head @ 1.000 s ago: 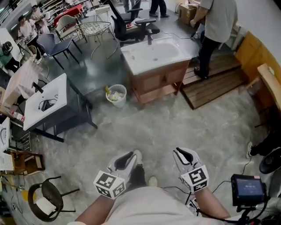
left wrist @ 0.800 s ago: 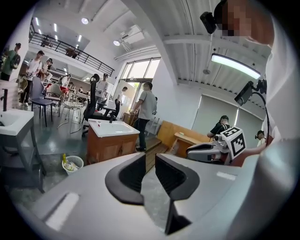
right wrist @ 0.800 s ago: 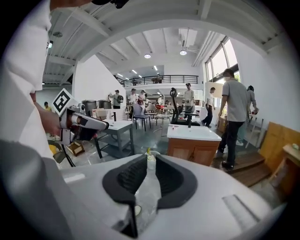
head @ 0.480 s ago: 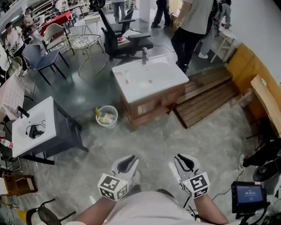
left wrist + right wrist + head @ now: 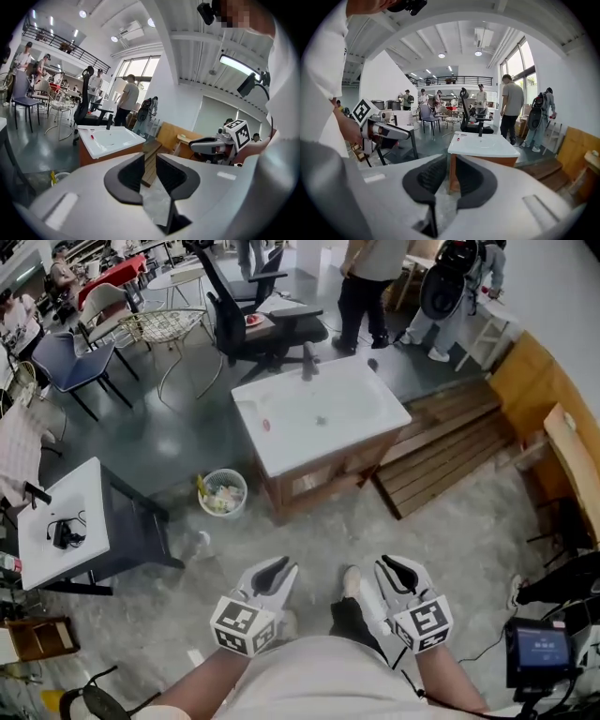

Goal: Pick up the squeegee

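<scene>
On the floor (image 5: pixel 450 540) ahead, sink cabinet (image 5: pixel 319 418) between waste bin (image 5: pixel 222 493) and pallet (image 5: pixel 450 451).

The sink top (image 5: pixel 319 413) looks glossy white, like ceramic, on a brown wooden cabinet (image 5: pixel 323 482). Beside the sink lies a slatted wooden platform (image 5: pixel 441 451); the floor (image 5: pixel 459 531) around it is mottled, faintly shiny concrete.
</scene>
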The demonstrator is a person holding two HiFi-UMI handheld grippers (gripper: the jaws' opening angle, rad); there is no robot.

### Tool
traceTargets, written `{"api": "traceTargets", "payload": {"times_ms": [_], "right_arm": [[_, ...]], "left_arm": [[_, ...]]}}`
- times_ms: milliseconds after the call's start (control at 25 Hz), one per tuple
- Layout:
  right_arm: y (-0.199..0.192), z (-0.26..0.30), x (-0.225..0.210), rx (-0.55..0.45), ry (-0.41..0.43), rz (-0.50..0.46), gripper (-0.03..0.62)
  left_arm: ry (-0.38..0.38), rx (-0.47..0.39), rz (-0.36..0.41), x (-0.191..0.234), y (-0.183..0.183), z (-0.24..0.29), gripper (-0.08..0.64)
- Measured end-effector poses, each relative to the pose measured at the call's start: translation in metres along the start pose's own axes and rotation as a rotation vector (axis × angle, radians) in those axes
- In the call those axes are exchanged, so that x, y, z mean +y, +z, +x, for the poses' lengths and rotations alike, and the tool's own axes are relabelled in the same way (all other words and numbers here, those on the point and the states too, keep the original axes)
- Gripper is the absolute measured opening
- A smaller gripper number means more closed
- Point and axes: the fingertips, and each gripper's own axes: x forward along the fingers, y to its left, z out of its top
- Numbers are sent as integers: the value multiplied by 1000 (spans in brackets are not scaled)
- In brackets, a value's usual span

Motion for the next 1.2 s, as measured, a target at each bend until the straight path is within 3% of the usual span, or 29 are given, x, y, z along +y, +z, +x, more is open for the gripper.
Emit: {"api": "traceTargets", "payload": {"times_ms": [480,680,880,1200], "right_arm": [[23,99,-189,-16,173,-97,44],[12,114,-265,6,204,-124,44],[2,130,-302,34,218,-74,44],[15,173,-338,70,163,-13,44]], "left_arm": [[330,-40,-81,72,61,169,109],[467,-68,-88,95,84,227,121],[600,-63,-78,141,97,262,144],[767,8,-98,276,86,307,177]]}}
